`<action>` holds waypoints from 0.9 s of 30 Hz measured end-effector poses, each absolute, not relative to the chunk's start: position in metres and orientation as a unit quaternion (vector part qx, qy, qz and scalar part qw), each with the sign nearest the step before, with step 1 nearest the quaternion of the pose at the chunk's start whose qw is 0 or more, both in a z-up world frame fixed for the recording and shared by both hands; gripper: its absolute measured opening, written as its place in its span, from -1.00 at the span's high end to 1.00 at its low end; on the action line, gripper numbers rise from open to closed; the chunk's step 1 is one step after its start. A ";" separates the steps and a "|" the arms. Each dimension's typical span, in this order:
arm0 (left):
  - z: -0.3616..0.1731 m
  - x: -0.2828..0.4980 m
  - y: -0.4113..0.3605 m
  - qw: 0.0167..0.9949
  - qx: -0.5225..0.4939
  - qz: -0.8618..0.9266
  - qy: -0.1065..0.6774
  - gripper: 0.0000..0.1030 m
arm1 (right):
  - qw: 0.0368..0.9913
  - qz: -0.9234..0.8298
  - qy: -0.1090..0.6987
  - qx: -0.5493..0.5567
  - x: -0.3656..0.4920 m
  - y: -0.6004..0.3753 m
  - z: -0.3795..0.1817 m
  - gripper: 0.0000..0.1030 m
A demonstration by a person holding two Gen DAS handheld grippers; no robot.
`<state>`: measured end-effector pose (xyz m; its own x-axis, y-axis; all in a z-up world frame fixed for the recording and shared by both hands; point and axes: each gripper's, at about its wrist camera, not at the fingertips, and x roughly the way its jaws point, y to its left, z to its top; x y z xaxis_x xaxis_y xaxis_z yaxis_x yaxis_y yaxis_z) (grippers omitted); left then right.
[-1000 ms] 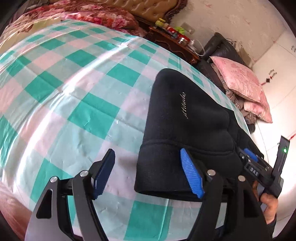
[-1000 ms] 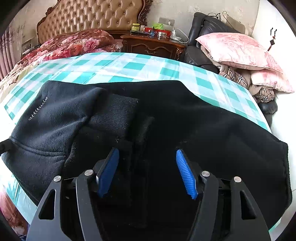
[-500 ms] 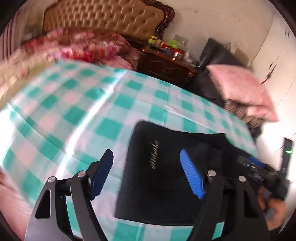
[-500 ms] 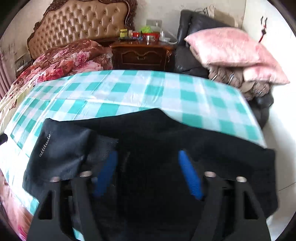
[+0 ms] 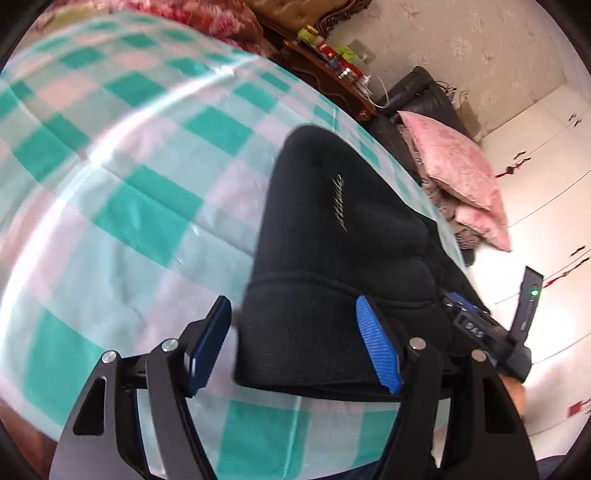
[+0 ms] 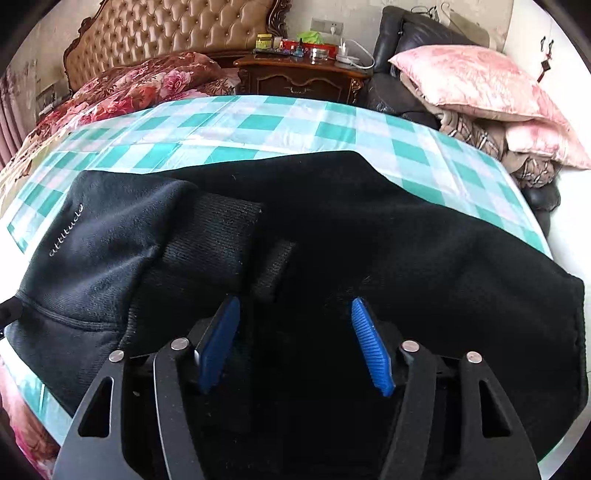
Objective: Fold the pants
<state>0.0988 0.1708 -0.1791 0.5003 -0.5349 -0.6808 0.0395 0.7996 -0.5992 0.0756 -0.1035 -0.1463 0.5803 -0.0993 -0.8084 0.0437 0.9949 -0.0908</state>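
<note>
Black fleece pants (image 5: 332,221), folded into a thick bundle with a small script logo, lie on a green-and-white checked sheet (image 5: 129,184). My left gripper (image 5: 291,306) hovers at the bundle's near left corner. Its jaws are closing, with the waistband edge between them and the blue pads clear of the cloth. My right gripper (image 6: 293,304) stands open over the middle of the pants (image 6: 406,240), nothing pinched; ribbed cuffs lie just ahead of it. The right gripper's body (image 5: 476,328) and a hand (image 5: 515,391) also show in the left wrist view.
Beyond the sheet (image 6: 258,122) stand a tufted headboard (image 6: 173,33), a floral quilt (image 6: 140,85), a dark wooden nightstand (image 6: 299,74) with small bottles, and a black chair piled with pink pillows (image 6: 480,81). The sheet's right edge drops off near the chair.
Half a second ago both grippers had pulled back and up from the pants; now both are down close over them again. The left jaws stand slightly narrower.
</note>
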 end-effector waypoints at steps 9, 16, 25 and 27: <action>-0.183 0.098 0.167 0.824 -0.263 -0.176 0.470 -0.15 | 0.890 -0.047 0.452 -0.034 0.076 -0.106 -0.147 -0.31; -0.183 0.098 0.170 0.823 -0.266 -0.177 0.470 -0.14 | 0.889 -0.047 0.455 -0.031 0.076 -0.108 -0.145 -0.34; -0.182 0.098 0.171 0.823 -0.269 -0.181 0.466 -0.11 | 0.911 -0.020 0.412 -0.025 0.056 -0.092 -0.116 -0.34; -0.183 0.098 0.172 0.823 -0.270 -0.180 0.467 -0.07 | 0.900 -0.017 0.434 -0.044 0.060 -0.082 -0.130 -0.34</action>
<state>0.0979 0.1719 -0.1827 0.4995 -0.5491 -0.6701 0.0445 0.7887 -0.6131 0.0599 -0.0822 -0.1298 0.6230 -0.0680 -0.7793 -0.0080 0.9956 -0.0933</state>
